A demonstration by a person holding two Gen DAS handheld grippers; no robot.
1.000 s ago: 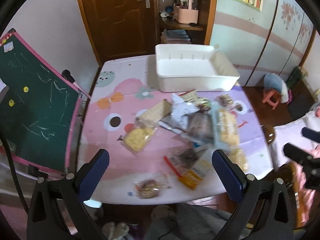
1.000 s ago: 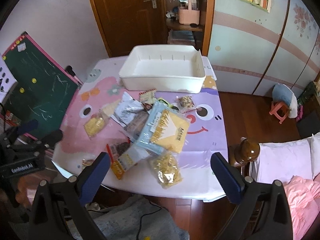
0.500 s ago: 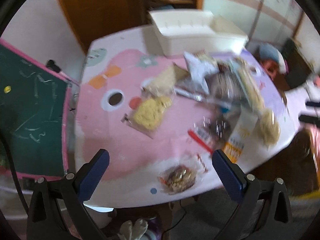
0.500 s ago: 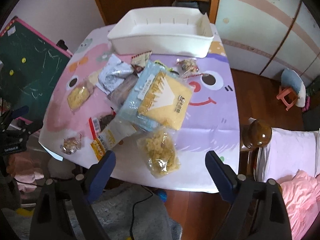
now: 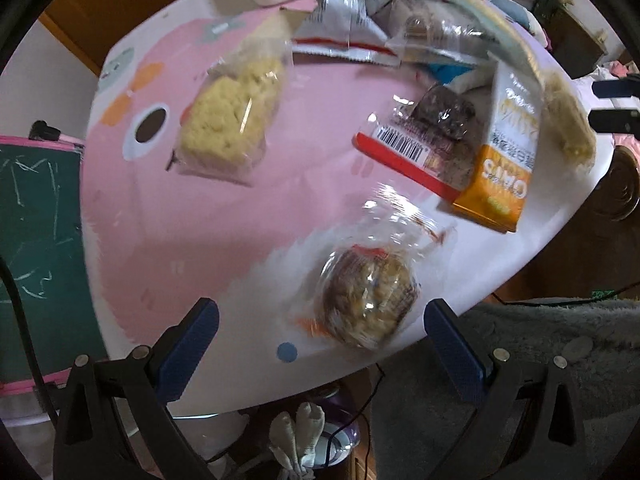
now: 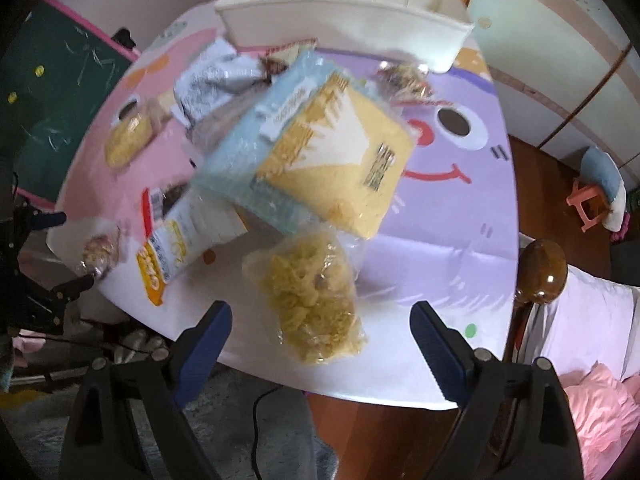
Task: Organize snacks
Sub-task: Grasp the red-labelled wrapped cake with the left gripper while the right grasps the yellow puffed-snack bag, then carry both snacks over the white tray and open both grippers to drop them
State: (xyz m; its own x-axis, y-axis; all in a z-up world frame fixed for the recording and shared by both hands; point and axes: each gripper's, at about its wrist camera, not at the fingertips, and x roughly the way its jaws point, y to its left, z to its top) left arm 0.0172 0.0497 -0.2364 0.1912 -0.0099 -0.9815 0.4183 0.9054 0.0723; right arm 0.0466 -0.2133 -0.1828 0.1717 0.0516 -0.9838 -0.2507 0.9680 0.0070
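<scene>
Evidently both tools were lining up for a first pick. The left hand-held gripper (image 5: 320, 344) pointed steeply down over the near edge of the desk (image 5: 192, 240), its blue jaws wide apart and gripping nothing, with a round nut cake in clear wrap (image 5: 370, 300) lying just beyond and between them. That framing suggested the cake was its target: it sat alone near the edge, clear of the pile, so the jaws could straddle it without snagging a neighbour.

The right hand-held gripper (image 6: 320, 330) also faced down and stood open, its jaws having just been closing a little, with nothing pressed between them. A clear bag of yellow crisps (image 6: 308, 292) lay on the desk between and just past the fingers, likewise near the edge and easy to reach.

The rest of the snacks lay in a loose heap mid-desk: a large yellow-and-blue packet (image 6: 320, 148) on top, an orange-and-white oats pouch (image 6: 176, 240) to its left, a silver pouch (image 6: 208, 76) farther back, and a yellow sponge cake in clear wrap (image 5: 232, 120) apart on the pink side. The white bin (image 6: 344, 24) waited empty at the far edge, presumably the destination. Starting with the loose outer items seemed sensible, since the overlapped packets would slide if pulled first. Crinkly wrap might slip under the pads.
</scene>
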